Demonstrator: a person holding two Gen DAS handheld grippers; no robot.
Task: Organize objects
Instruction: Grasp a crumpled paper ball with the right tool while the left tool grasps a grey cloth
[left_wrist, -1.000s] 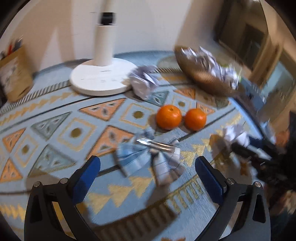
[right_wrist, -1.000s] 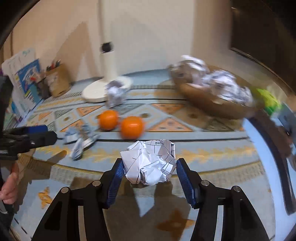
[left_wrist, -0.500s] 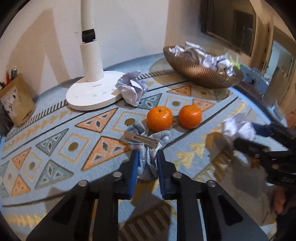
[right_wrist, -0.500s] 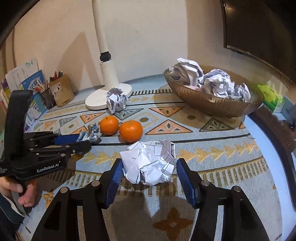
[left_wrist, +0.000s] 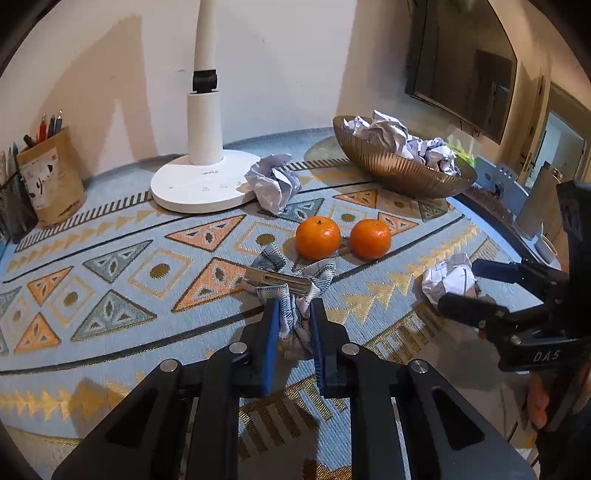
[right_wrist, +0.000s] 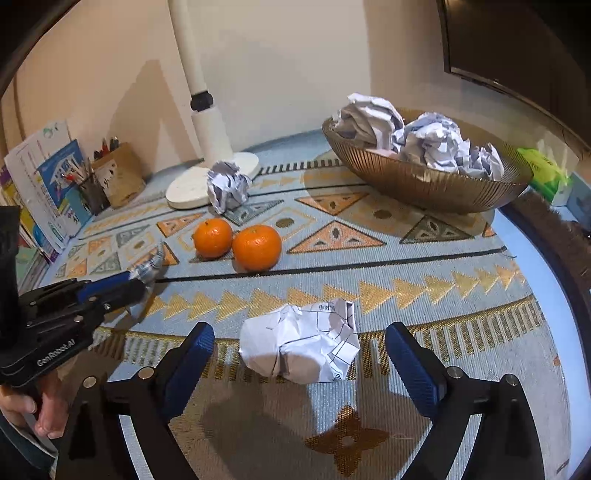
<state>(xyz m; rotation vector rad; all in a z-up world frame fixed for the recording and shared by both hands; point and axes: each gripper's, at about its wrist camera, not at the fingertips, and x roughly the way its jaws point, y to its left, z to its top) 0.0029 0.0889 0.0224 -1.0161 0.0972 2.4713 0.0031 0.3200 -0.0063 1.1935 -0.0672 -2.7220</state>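
Now right hand-held gripper (right_wrist: 299, 350) wide apart around released paper ball (right_wrist: 301, 341).

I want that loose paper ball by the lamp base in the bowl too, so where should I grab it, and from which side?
Grip the paper ball across its widest middle, coming from the front right. The lamp base touches its back left side, so fingers would foul there. Its crumpled folds should give a little, so a firm squeeze ought to hold it. The oranges sit clear in front.
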